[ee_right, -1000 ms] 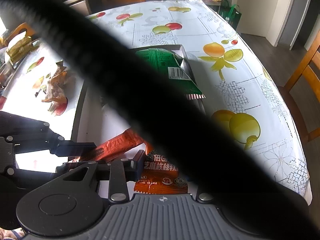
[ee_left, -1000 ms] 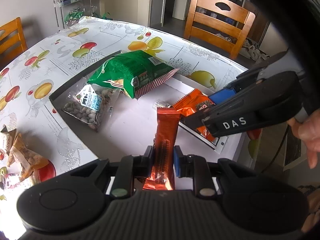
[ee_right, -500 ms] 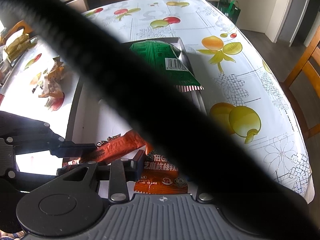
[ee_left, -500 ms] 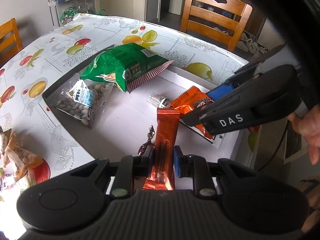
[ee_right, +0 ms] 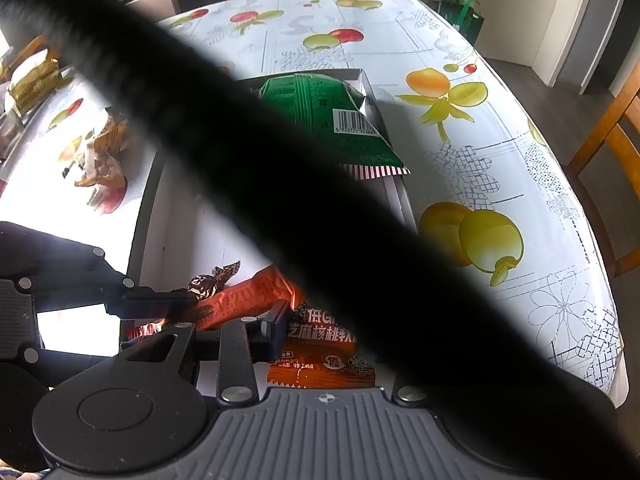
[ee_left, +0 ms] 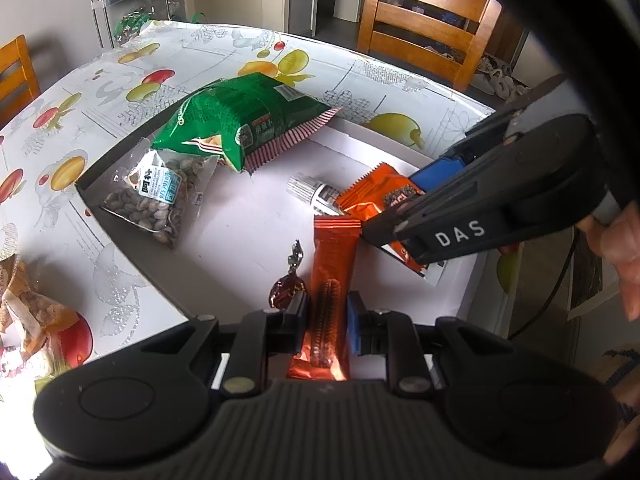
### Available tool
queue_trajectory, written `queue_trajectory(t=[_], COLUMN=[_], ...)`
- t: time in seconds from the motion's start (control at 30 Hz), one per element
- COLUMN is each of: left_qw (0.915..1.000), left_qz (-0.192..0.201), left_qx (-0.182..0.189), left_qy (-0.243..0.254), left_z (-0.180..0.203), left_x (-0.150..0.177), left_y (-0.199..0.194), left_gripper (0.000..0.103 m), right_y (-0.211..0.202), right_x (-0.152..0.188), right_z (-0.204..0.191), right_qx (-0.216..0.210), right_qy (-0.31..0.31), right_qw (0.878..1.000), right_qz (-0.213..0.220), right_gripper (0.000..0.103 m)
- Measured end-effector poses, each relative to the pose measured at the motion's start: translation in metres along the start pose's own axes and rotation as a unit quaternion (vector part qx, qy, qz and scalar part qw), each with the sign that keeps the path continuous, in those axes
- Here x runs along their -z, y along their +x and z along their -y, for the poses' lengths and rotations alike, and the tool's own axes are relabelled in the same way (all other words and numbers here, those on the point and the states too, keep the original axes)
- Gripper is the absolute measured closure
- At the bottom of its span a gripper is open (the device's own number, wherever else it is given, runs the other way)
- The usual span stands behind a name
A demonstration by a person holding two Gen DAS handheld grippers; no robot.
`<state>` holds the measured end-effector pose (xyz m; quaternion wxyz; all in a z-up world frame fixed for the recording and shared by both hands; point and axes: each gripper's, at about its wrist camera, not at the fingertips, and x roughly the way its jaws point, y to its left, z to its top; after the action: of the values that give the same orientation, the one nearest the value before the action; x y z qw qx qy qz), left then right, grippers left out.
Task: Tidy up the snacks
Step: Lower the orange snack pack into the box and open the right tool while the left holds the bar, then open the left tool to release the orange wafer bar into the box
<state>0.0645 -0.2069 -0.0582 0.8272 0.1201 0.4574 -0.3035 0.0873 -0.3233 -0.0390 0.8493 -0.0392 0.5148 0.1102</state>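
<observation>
Orange-red foil, thin and crinkly, wraps the long snack bar (ee_left: 334, 268) that the left tongs (ee_left: 327, 322) pinch across its near end, the two pads pressed on its long edges. The bar juts forward over the shallow white tray with dark walls (ee_left: 256, 216) on the fruit-printed table (ee_left: 120, 92). It looks light and fairly stiff along its length, but the wrapper is slick, so a hold across the body, not the crimped end seal, seems safest.

The right tongs (ee_left: 394, 216) close on a wider orange foil packet with printed characters (ee_right: 320, 344) at the tray's near corner. One pad touches its edge, while a thick black cable hides the other; the packet seems flat, soft and light.

Also in the tray lie a puffy green crisp bag (ee_left: 244, 120), likely crushable, a clear pouch of pistachios (ee_left: 160, 200), a silver-ended sachet (ee_left: 316, 194) and a small brown twist-wrapped candy (ee_left: 286, 290) just beside the left pad.
</observation>
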Motion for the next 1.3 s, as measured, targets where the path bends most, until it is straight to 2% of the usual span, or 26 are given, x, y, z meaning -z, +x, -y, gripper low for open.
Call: queue_trajectory(t=[0.63,0.73,0.77,0.87,0.93,0.97,1.3], left_qw=[0.9998,0.9998,0.9997,0.9997,0.9997,0.9997,0.9994], left_qz=[-0.018,-0.018,-0.019,-0.016,-0.008,-0.002,0.012], left_qx=[-0.007,-0.010,-0.010,-0.014,-0.019,-0.019,-0.030], left_qy=[0.008,0.008,0.008,0.009,0.013,0.015,0.010], left_z=[0.002,0.002,0.002,0.001,0.002,0.002,-0.005], left_x=[0.002,0.001,0.001,0.001,0.001,0.001,-0.001], left_y=[0.008,0.008,0.008,0.008,0.005,0.004,-0.003], left_gripper=[0.086,0.086,0.085,0.080,0.058,0.056,0.054], right_y=[0.002,0.001,0.001,-0.002,-0.003,-0.004,-0.014], right_x=[-0.002,-0.003,-0.004,-0.005,-0.007,-0.008,-0.019], right_z=[0.000,0.000,0.000,0.000,0.000,0.000,-0.003], right_qx=[0.001,0.002,0.001,0.002,0.001,0.001,-0.004], right_qy=[-0.002,-0.001,0.000,0.000,0.000,0.001,0.000], right_qw=[1.000,1.000,1.000,1.000,1.000,1.000,0.999], right_qz=[-0.003,-0.001,0.000,0.006,0.009,0.011,0.038], right_gripper=[0.063,0.061,0.058,0.054,0.054,0.053,0.051])
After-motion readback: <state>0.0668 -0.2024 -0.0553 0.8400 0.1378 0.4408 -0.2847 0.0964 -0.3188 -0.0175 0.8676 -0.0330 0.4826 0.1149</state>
